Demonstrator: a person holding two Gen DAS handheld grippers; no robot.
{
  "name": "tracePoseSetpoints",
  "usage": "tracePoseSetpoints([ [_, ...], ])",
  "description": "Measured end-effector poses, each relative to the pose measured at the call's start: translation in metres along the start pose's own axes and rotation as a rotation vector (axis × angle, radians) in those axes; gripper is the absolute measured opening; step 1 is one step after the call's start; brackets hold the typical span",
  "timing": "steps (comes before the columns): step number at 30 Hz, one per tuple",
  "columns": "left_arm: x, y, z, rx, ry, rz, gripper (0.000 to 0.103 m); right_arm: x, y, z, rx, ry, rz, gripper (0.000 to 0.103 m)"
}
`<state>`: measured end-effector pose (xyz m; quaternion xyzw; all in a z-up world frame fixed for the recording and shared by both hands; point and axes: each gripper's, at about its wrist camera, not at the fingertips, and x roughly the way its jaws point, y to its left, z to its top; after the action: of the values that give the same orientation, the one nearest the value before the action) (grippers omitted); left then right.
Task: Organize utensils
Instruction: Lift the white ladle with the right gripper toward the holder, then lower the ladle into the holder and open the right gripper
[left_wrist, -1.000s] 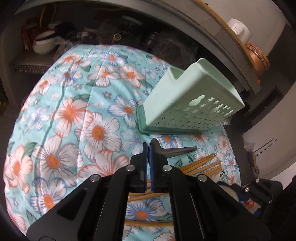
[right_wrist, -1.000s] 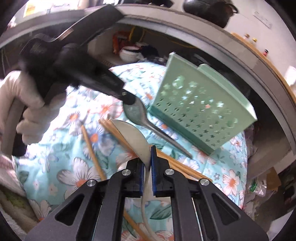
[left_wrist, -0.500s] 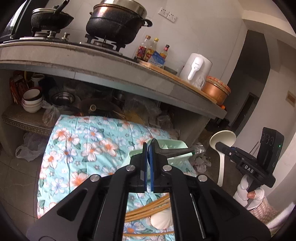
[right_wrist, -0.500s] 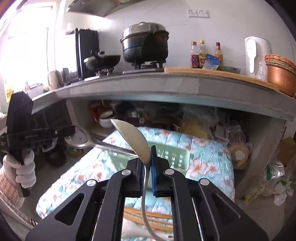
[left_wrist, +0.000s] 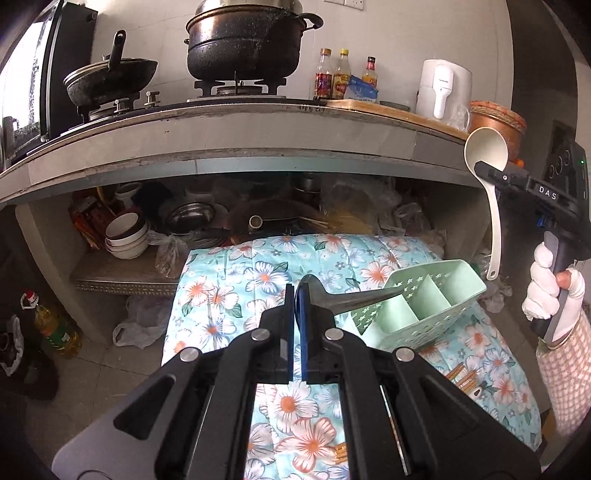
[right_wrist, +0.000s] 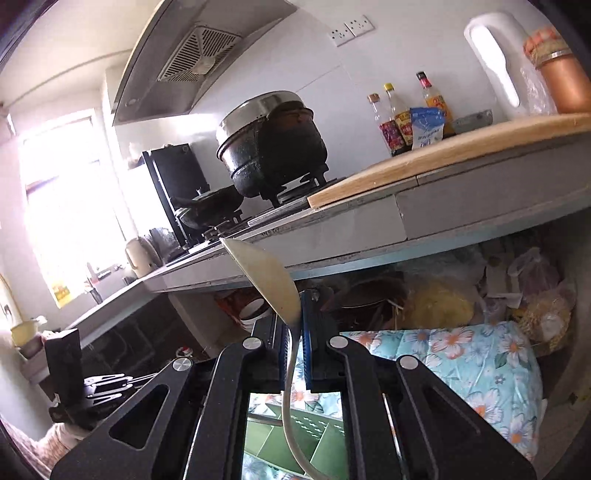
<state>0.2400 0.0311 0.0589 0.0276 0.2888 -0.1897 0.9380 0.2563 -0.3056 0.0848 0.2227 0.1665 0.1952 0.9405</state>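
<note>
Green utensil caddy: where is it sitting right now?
In the left wrist view, the green utensil caddy lies tilted on the floral cloth, right of centre, beyond the chopsticks. The metal spoon handle points over it.

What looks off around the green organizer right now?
The green utensil organizer sits tilted on the floral quilt, compartments facing sideways rather than up. Chopsticks lie loose beside it on the quilt.
</note>
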Motion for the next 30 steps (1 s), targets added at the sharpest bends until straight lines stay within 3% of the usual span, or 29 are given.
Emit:
tracePoseSetpoints([
  [12, 0.023, -0.037, 0.012, 0.242, 0.044, 0.13, 0.005, 0.042, -0.036, -0.027, 0.041, 0.035, 0.003, 0.007],
  [20, 0.004, -0.054, 0.035, 0.433, 0.026, 0.191, 0.004, 0.046, -0.047, -0.037, 0.063, 0.041, 0.012, 0.007],
  [25, -0.005, -0.059, 0.04, 0.495, 0.041, 0.224, 0.002, 0.046, -0.052, -0.039, 0.071, 0.04, 0.023, 0.007],
  [30, -0.003, -0.056, 0.041, 0.484, 0.064, 0.236, 0.002, 0.049, -0.055, -0.043, 0.075, 0.045, 0.027, 0.007],
])
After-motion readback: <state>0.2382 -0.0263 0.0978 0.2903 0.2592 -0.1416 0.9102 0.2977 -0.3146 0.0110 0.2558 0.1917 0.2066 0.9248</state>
